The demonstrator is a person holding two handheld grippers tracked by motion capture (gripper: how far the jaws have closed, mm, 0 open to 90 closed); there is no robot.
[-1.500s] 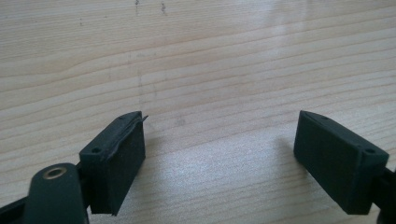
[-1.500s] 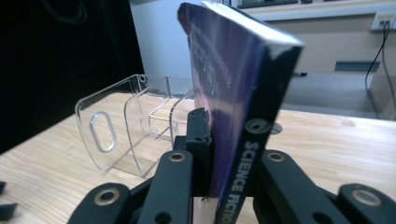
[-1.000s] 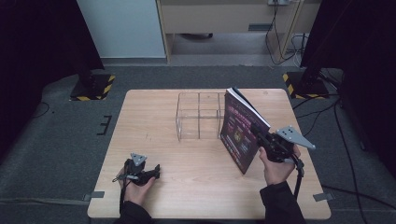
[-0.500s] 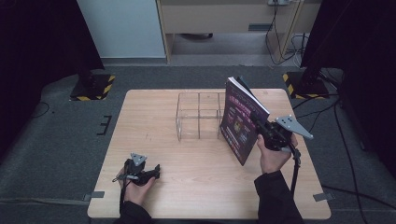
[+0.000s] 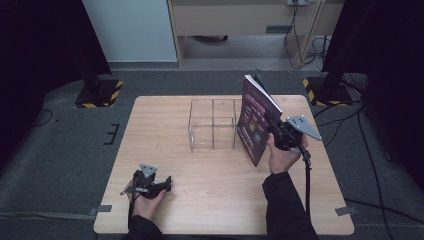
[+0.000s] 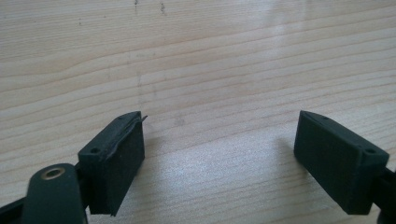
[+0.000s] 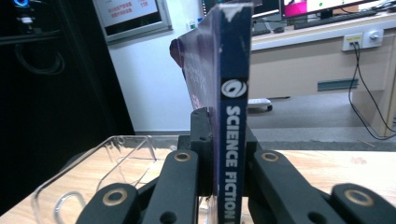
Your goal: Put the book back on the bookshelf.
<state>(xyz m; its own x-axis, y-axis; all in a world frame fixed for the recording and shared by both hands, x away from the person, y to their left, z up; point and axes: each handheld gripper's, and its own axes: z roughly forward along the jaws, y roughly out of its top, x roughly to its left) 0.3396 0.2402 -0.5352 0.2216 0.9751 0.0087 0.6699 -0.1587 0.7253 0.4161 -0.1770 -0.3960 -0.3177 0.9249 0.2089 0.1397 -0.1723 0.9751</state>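
Since the earlier frame, the right gripper [image 5: 278,134] has carried the magazine [image 5: 254,120], clamped at its spine, closer to the clear rack [image 5: 212,124]. Magazine stands upright, just right of the rack. Left gripper [image 5: 162,185] rests open, well apart.

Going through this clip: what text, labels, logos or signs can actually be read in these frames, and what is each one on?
"SCIENCE FICTION", white capitals running down the spine of the book, clamped upright in the right gripper; the lower end is cut off.
Round white logo above those words: no letters legible.
Book's purple cover: print too small to read.
Wall sign with red lines: blurred, unreadable.
Clear plastic rack: no text.
Table: no text.
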